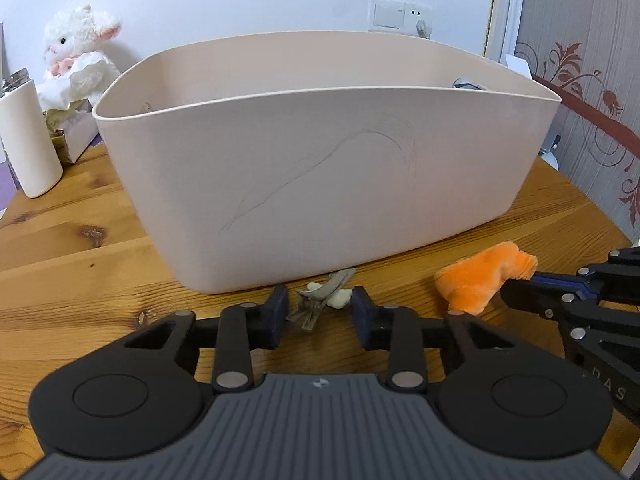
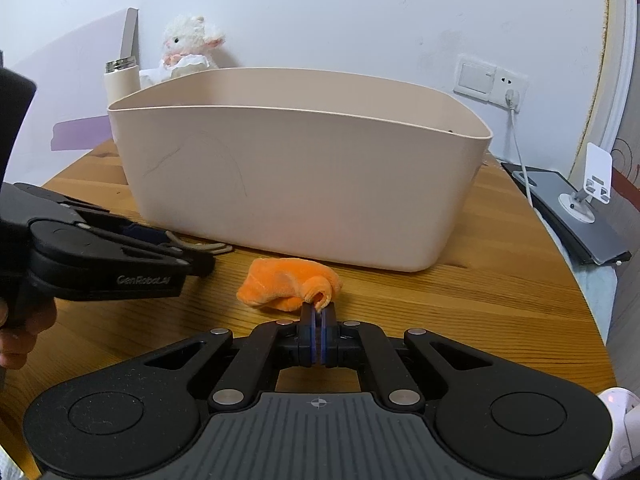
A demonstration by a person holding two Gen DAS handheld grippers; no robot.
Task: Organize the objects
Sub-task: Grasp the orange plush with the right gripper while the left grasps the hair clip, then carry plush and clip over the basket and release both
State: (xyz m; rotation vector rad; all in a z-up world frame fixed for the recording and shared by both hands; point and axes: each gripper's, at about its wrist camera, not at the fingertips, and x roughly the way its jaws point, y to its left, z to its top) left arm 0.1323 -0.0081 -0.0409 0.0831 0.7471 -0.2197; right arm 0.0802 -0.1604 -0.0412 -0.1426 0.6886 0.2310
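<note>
Right gripper (image 2: 319,314) pinched the orange plush cloth (image 2: 286,282) on the wooden table (image 2: 460,300) before the beige bin (image 2: 304,184). Left gripper (image 1: 320,304) stood part-open around a greyish hair clip (image 1: 324,298), pads apart from it.

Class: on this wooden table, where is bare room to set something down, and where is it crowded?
Bare wood lies left of the beige bin, before the white bottle, and right of the orange cloth. Crowded: the strip before the bin, with the hair clip, cloth and both hand-held grippers.

The left gripper (image 1: 320,304) has its jaws apart; the right gripper (image 2: 319,314) is closed, both tilted downward.
</note>
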